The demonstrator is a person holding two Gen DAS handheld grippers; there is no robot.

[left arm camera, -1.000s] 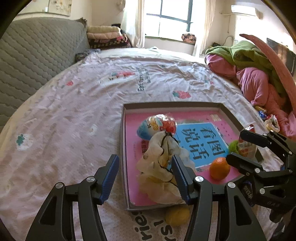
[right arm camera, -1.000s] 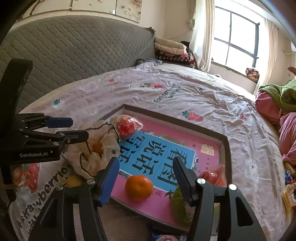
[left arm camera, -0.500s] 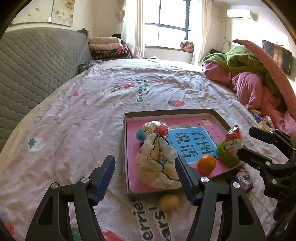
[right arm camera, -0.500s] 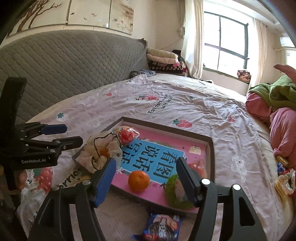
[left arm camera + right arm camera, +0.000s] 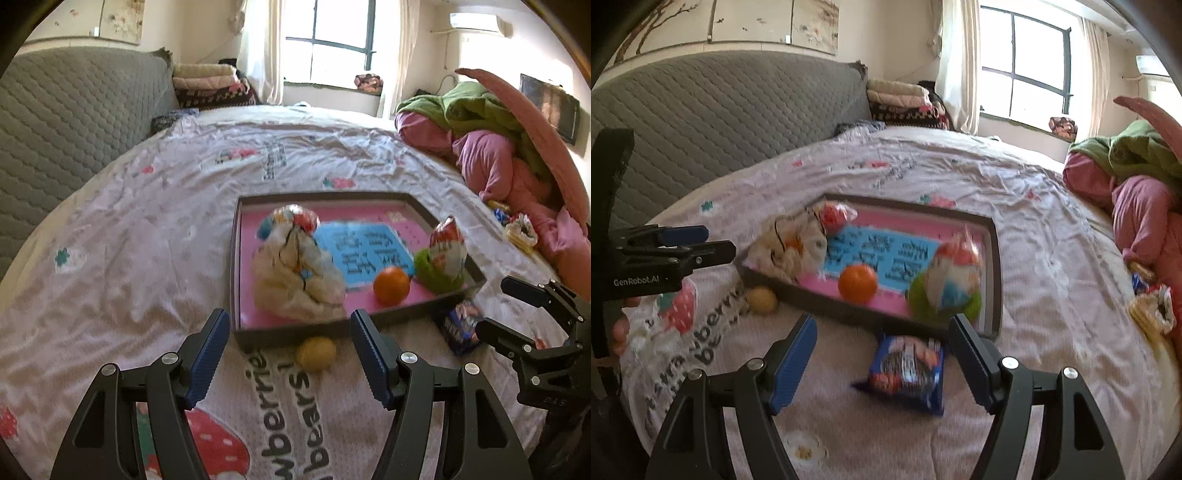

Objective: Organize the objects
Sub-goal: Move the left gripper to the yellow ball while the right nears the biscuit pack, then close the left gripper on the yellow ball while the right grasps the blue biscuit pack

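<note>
Left gripper (image 5: 290, 345) was angled downward, jaws wide apart, nothing between the pads. Right gripper (image 5: 882, 350) was likewise angled down, jaws spread, having just been opening, pads pressing on nothing. The 2 grippers sat side by side. A fingertip (image 5: 618, 334) showed under the left gripper's body.

The bed sheet (image 5: 110, 258) carries large dark lettering just ahead of the left tool (image 5: 288, 354): upside down from there, it reads "wberrie" and "pears", cut off at the frame edge. In the right wrist view the same print shows as "strawberrie" and "be". The side of the left tool (image 5: 661, 258), seen from the right one, bears the white brand "GenRobot.AI". Inside the tray (image 5: 236, 258) a blue panel (image 5: 365, 254) holds big dark Chinese characters, too blurred to read. The print on the blue snack packet (image 5: 905, 369) is unreadable.
</note>
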